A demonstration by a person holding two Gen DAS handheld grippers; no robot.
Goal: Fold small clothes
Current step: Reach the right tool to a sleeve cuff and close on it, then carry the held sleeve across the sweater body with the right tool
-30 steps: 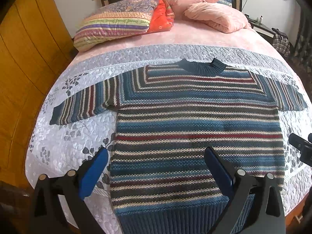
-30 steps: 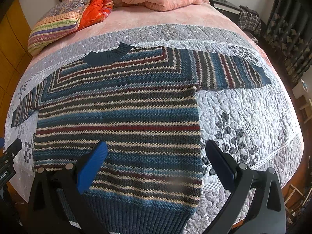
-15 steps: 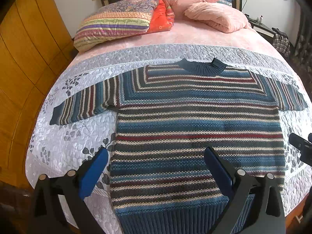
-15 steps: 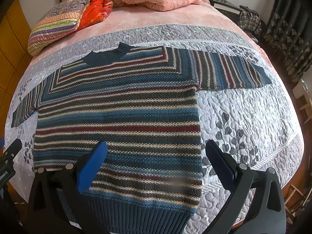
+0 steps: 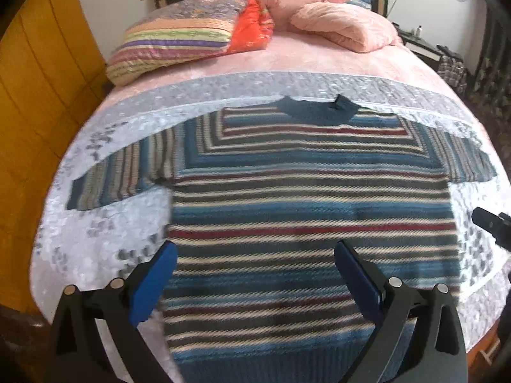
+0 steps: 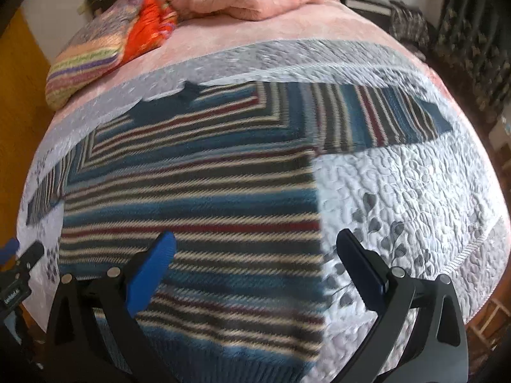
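A striped knit sweater (image 5: 306,204) in blue, cream and dark red lies flat on the bed, neck away from me and both sleeves spread out. My left gripper (image 5: 255,255) hovers open over its lower left part, with nothing between the blue pads. In the right wrist view the same sweater (image 6: 198,198) fills the left half, its right sleeve (image 6: 383,118) stretched toward the bed's edge. My right gripper (image 6: 255,245) hangs open above the sweater's lower right side edge, holding nothing. Both views are blurred by motion.
A grey-white quilt (image 6: 399,191) with leaf prints covers the bed. A striped cushion (image 5: 179,41) and pink pillows (image 5: 345,28) lie near the headboard. Wooden panels (image 5: 38,95) stand to the left, and a nightstand (image 5: 421,48) and curtains to the right.
Both grippers have moved forward over the sweater, which now looks larger and blurred. The right view has also tilted. The sweater has not shifted and the jaws stay open.
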